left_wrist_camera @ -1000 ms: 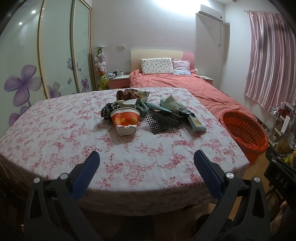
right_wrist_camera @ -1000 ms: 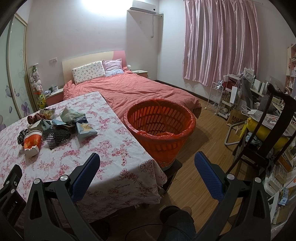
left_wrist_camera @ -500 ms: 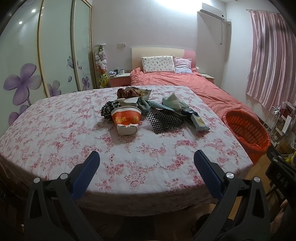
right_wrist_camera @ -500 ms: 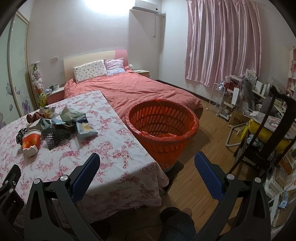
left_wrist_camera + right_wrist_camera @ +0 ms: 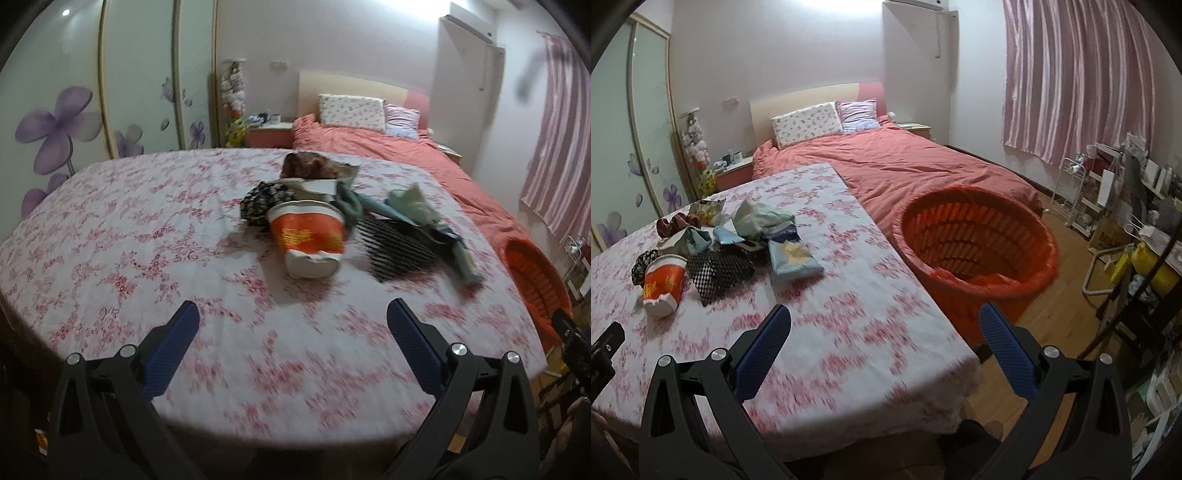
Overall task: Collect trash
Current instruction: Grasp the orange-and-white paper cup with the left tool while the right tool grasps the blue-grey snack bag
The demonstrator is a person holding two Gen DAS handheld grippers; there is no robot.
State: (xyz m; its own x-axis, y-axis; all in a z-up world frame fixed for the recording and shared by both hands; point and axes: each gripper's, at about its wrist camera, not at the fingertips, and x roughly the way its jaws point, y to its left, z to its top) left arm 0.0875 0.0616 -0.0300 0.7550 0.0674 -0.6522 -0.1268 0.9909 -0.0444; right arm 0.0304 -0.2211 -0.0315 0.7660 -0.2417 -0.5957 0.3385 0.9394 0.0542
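A heap of trash lies on the flowered table (image 5: pixel 110 240): a crushed orange noodle cup (image 5: pixel 308 236) on its side, black foam netting (image 5: pixel 399 247), a snack bag (image 5: pixel 792 258), crumpled wrappers and tissue (image 5: pixel 410 203). The cup (image 5: pixel 663 286) and netting (image 5: pixel 718 273) also show in the right wrist view. An orange basket (image 5: pixel 975 243) stands on the floor right of the table. My left gripper (image 5: pixel 291 328) is open and empty, just short of the cup. My right gripper (image 5: pixel 884 328) is open and empty above the table's right front corner.
A bed with a red cover (image 5: pixel 912 166) lies behind the table. A wardrobe with flower doors (image 5: pixel 55 122) stands at the left. A white rack (image 5: pixel 1075 192), a chair and cluttered shelves (image 5: pixel 1137 206) fill the right side. Wooden floor (image 5: pixel 1052 325) shows around the basket.
Both grippers have moved forward over the table toward the trash heap. The cup and the basket look closer. Both stay open and empty.
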